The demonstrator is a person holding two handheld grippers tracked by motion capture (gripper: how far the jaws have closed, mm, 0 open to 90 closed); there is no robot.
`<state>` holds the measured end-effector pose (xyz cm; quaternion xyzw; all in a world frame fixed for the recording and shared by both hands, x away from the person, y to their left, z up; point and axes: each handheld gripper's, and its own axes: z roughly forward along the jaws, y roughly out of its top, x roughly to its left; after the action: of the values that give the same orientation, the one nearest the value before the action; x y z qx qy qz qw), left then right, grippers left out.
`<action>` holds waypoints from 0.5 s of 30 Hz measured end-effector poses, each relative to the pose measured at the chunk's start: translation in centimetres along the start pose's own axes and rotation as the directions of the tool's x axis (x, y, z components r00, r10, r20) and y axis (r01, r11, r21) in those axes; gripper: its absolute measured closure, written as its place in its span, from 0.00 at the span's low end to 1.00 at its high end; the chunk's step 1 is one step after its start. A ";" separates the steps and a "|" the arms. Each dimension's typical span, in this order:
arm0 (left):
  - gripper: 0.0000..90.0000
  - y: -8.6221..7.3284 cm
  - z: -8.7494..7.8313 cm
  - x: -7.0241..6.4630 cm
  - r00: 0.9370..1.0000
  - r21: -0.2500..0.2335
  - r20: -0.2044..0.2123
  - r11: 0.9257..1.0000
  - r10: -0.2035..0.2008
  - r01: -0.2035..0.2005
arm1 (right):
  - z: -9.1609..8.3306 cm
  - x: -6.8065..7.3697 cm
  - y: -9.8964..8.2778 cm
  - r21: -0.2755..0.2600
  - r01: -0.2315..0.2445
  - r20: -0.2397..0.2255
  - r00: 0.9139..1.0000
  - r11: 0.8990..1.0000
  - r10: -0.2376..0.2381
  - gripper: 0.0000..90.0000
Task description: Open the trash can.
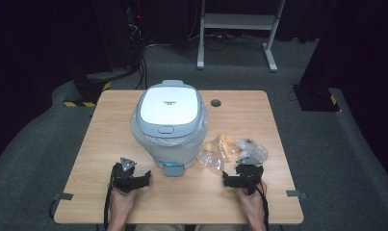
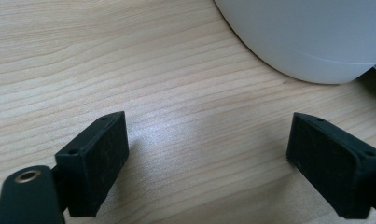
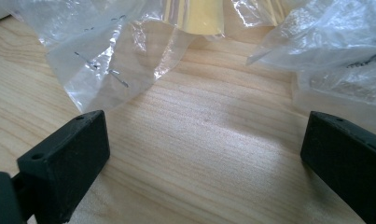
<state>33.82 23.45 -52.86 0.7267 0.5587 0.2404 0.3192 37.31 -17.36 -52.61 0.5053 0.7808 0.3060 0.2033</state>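
A white pedal bin (image 1: 170, 120) with a closed lid and a clear liner stands in the middle of the wooden table (image 1: 114, 103). Its grey pedal (image 1: 173, 169) faces the front edge. Crumpled clear plastic wrappers (image 1: 232, 148) with yellow pieces inside lie to the bin's right. My left gripper (image 1: 130, 169) rests low over the table at front left, open, with bare wood between its jaws; the bin's white wall (image 2: 311, 37) is just ahead. My right gripper (image 1: 243, 169) sits at front right, open, jaws wide and empty, just short of the wrappers (image 3: 111, 60).
A round cable hole (image 1: 215, 102) is at the table's back right. Beyond the table are a white metal frame (image 1: 239, 29) and dark equipment on grey carpet. Bare wood lies along the table's left side and front.
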 end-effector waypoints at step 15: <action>0.15 -0.2 -0.2 -0.2 1.000 0.005 -0.010 1.000 -0.007 0.007 | -0.1 0.1 0.0 -0.002 0.004 0.004 1.000 1.000 -0.004 0.02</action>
<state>33.49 23.30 -52.81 0.7243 0.5634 0.2418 0.3154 37.22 -17.34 -52.60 0.5043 0.7811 0.3053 0.2060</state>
